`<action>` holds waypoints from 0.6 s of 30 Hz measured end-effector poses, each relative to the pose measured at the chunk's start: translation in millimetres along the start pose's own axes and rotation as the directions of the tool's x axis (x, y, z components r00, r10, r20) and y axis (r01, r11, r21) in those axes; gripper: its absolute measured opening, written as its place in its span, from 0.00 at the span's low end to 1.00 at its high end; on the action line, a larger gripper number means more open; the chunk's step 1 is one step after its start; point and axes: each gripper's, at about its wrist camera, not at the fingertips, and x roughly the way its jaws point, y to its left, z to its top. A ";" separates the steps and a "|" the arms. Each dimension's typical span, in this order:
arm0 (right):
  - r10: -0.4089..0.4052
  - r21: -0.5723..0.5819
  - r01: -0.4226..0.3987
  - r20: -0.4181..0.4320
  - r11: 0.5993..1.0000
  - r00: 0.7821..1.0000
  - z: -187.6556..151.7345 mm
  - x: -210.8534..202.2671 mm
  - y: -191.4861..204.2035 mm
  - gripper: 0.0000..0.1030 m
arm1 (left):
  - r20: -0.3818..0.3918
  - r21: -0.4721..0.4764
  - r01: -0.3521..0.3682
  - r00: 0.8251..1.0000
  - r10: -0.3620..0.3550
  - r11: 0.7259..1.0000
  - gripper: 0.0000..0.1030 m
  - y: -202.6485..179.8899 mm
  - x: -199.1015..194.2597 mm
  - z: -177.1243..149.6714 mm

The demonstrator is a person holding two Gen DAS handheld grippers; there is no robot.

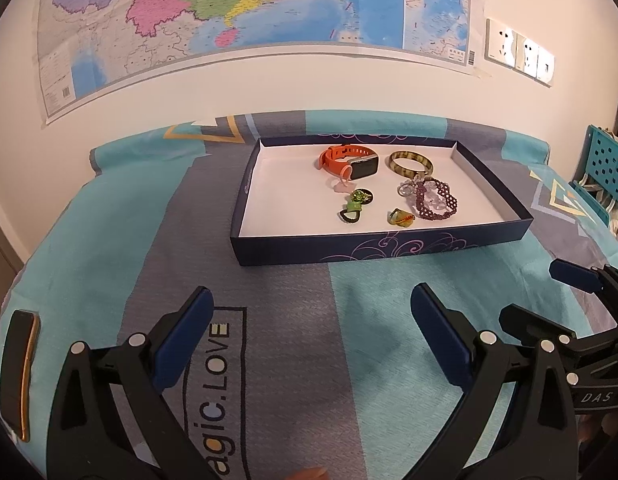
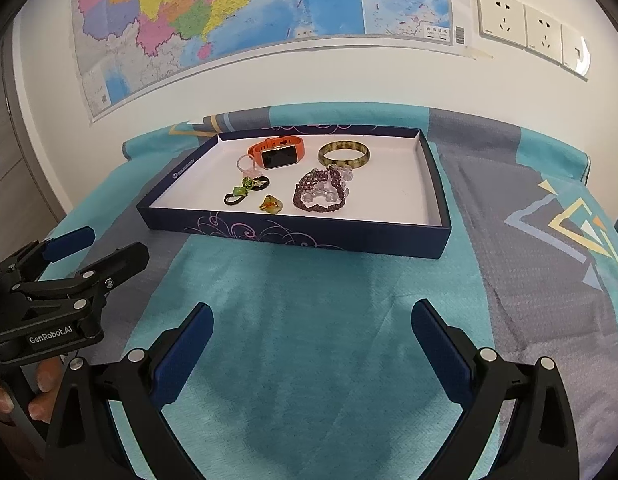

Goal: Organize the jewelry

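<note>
A shallow dark blue tray (image 1: 349, 250) (image 2: 293, 236) with a white floor sits on the bed. In it lie an orange smartwatch (image 1: 351, 160) (image 2: 277, 154), an olive bangle (image 1: 411, 162) (image 2: 344, 155), a purple beaded bracelet (image 1: 435, 200) (image 2: 319, 194) over clear beads, a green-charm hair tie (image 1: 355, 206) (image 2: 245, 190) and a small yellow-green ring (image 1: 401, 218) (image 2: 271, 204). My left gripper (image 1: 311, 312) is open and empty, short of the tray. My right gripper (image 2: 311, 324) is open and empty, also short of it.
The bed has a teal and grey cover (image 1: 369, 340) against a white wall with a map (image 1: 229, 12) and sockets (image 2: 525, 28). A dark phone-like slab (image 1: 19, 372) lies at the left edge. A teal perforated bin (image 1: 605, 164) stands at right.
</note>
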 end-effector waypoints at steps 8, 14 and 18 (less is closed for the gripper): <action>-0.009 -0.005 0.009 0.003 1.000 1.000 0.0 0.0 -0.1 0.93 | 0.000 0.001 -0.004 1.000 0.004 1.000 0.95 -0.7 0.3 -0.4; -0.013 -0.004 0.013 -0.002 1.000 1.000 -1.0 0.7 0.5 0.93 | -0.005 0.003 -0.004 1.000 0.004 1.000 0.95 -0.8 0.7 -2.0; -0.011 0.003 0.011 -0.011 1.000 1.000 -1.9 2.7 -0.2 0.93 | -0.008 0.002 -0.004 1.000 0.004 1.000 0.95 -0.7 1.3 -2.5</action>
